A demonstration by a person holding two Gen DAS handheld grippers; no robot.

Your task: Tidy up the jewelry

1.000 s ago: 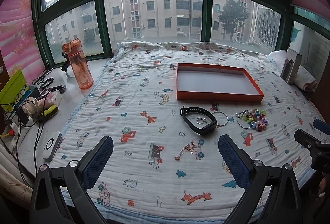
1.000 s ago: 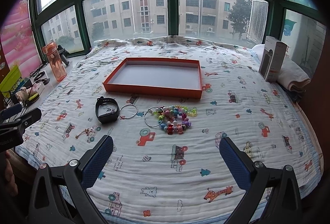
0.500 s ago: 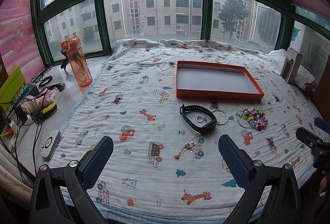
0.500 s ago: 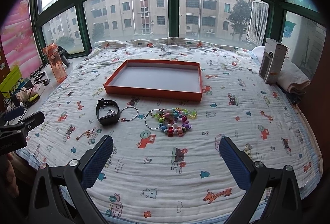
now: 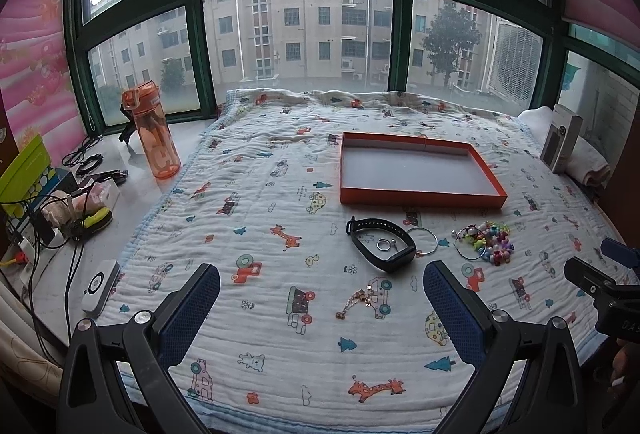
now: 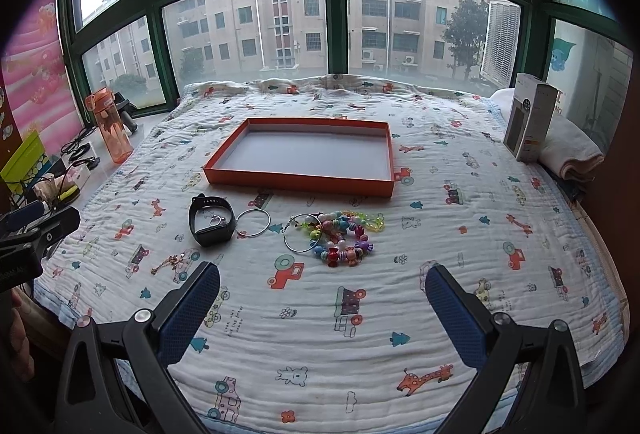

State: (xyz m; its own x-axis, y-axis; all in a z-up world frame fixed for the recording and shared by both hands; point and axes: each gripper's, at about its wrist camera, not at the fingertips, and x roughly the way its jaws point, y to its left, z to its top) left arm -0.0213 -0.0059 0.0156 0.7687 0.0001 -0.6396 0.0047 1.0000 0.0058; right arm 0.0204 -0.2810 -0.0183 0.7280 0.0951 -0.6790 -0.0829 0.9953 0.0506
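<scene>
While both grippers hung spread and empty, the gold chain [image 5: 357,303] lay just ahead between the left gripper [image 5: 320,308] jaws, slanting up-right; beads [image 6: 340,234] lay ahead of the right gripper [image 6: 322,308], the tray [image 6: 296,183] beyond, bare.

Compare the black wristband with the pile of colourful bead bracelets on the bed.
The black wristband is one plain dark loop; the bead bracelets are a multicoloured heap of several strands. The wristband has a small silver ring lying inside its loop; the beads overlap a thin silver hoop. The wristband lies left of the beads. Both rest on the printed blanket, in front of the orange tray, not in it.
</scene>
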